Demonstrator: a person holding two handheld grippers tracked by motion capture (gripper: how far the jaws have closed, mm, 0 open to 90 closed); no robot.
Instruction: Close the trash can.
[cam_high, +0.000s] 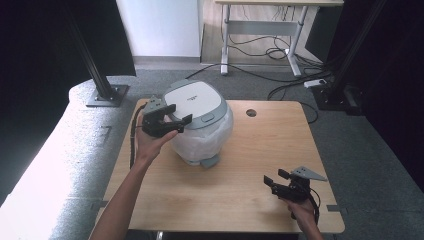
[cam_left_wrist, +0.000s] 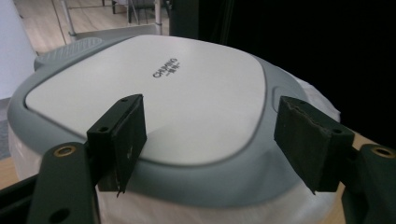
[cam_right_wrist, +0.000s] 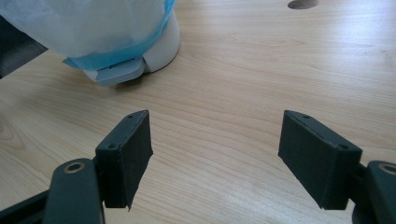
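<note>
so far nothing done: lidded bin (cam_high: 200, 122) with liner sits upper centre of tabletop (cam_high: 240, 185), lid shut. left gripper (cam_high: 172, 116) fingers wide, empty, at lid edge. right gripper (cam_high: 275, 179) fingers apart, empty, lower right.

1. I see a light wooden desk (cam_high: 240, 185) filling the middle of the high view, with grey floor around it.
2. A round cable hole (cam_high: 251, 113) sits near its upper edge, right of centre.
3. A white pedal bin (cam_high: 200, 122) with a grey-rimmed lid stands on the desk, upper left of centre; its pedal (cam_high: 210, 161) points toward the lower edge.
</note>
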